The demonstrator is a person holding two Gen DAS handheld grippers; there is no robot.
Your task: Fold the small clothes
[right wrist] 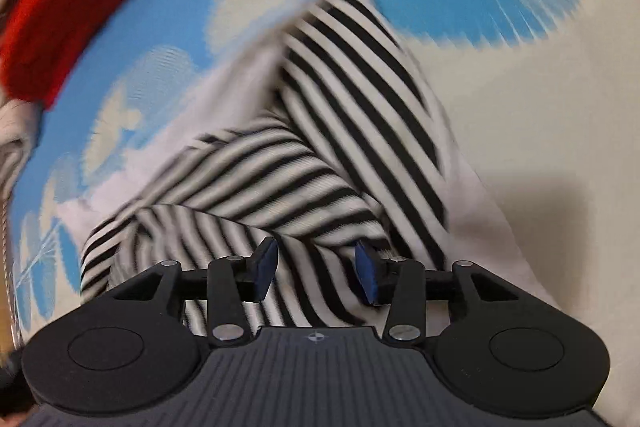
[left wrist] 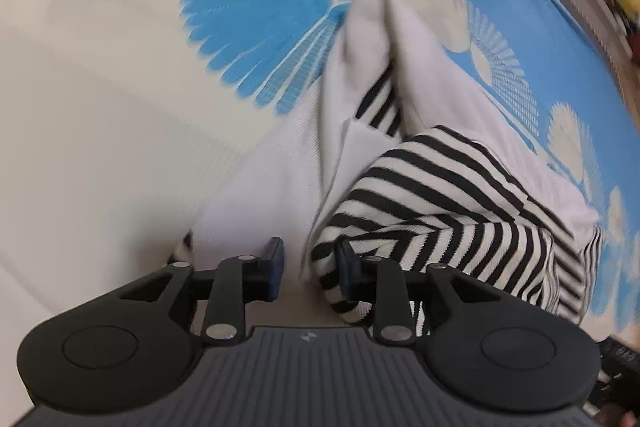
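So the striped garment (left wrist: 432, 195), black-and-white with a plain white side showing, is lying half-folded and rumpled on a blue and cream patterned sheet (left wrist: 120, 87). One white end pokes out toward the far side. Left claw (left wrist: 310, 269) sits right at its near edge, pads spread apart, with nothing pinched; the fabric edge just brushes past the right pad. Right claw (right wrist: 316, 271) hovers over the striped part, also spread, cloth under the gap but not gripped. There's a red knit thing (right wrist: 80, 3) further off at the far left in the right wrist view. Pretty blurry overall.
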